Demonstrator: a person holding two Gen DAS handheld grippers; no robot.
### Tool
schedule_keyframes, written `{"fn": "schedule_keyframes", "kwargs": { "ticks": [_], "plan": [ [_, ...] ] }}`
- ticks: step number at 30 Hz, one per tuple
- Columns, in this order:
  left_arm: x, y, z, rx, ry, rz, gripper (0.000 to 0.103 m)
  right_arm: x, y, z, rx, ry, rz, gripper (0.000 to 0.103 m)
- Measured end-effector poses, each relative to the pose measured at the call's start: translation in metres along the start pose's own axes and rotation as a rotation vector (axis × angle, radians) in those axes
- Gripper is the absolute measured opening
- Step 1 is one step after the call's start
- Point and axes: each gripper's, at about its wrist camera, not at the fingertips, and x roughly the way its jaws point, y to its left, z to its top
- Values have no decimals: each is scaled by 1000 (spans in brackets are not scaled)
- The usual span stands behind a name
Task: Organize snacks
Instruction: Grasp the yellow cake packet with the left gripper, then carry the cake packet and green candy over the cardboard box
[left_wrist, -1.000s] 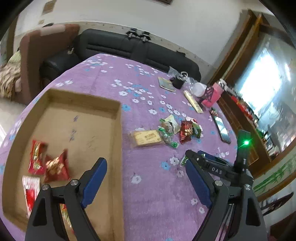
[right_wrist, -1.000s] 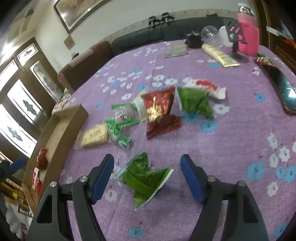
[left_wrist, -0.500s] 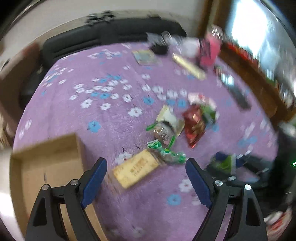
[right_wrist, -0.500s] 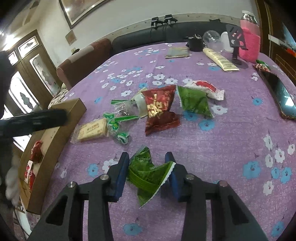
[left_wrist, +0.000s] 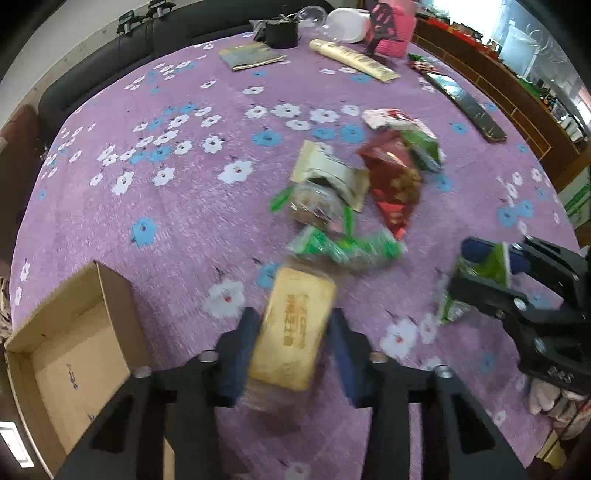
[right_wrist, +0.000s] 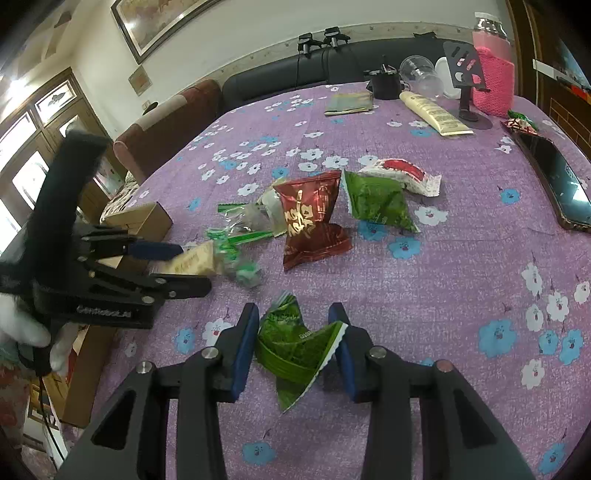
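Observation:
My left gripper (left_wrist: 291, 347) is shut on a tan biscuit packet (left_wrist: 295, 332) just above the purple flowered tablecloth (left_wrist: 177, 206). My right gripper (right_wrist: 297, 339) is shut on a crumpled green snack packet (right_wrist: 295, 350); it also shows at the right of the left wrist view (left_wrist: 480, 273). The left gripper shows at the left of the right wrist view (right_wrist: 173, 254). A pile of snacks lies beyond: a dark red packet (right_wrist: 310, 218), a green packet (right_wrist: 376, 203), a white and red packet (right_wrist: 402, 175), clear green-striped wrappers (left_wrist: 343, 247). The cardboard box (left_wrist: 74, 354) sits at the lower left.
At the table's far side lie a booklet (left_wrist: 251, 55), a cream tube (left_wrist: 354, 61), a black cup (right_wrist: 386, 86), a phone stand (right_wrist: 467, 85) and a pink jar (right_wrist: 493, 79). A phone (right_wrist: 554, 181) lies at the right edge. A dark sofa (right_wrist: 280, 77) stands behind.
My left gripper swung from over the box to the pile and closed on the biscuit packet. My right gripper closed on the green packet and holds it.

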Motion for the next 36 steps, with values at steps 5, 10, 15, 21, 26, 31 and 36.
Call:
{"fn": "schedule_keyframes", "kwargs": {
  "ticks": [5, 10, 15, 21, 26, 31, 36],
  "plan": [
    [-5, -18, -17, 25, -6, 1, 35, 0, 0, -1, 5, 1, 0, 38],
    [-5, -29, -18, 0, -41, 87, 54, 0, 0, -1, 8, 3, 6, 37],
    [-8, -27, -26, -73, -82, 53, 34, -1, 0, -1, 10, -6, 18, 37],
    [-40, -24, -56, -155, -177, -2, 34, -6, 0, -2, 12, -32, 32, 36],
    [-97, -6, -92, -260, -308, -65, 34, -9, 4, -5, 0, -56, 37, 36],
    [-148, 28, -131, -359, -430, -58, 35, -12, 13, -9, -11, -60, 32, 36],
    [-168, 71, -160, -456, -480, -8, 35, -30, 41, -7, -17, -70, 92, 36]
  ]
}}
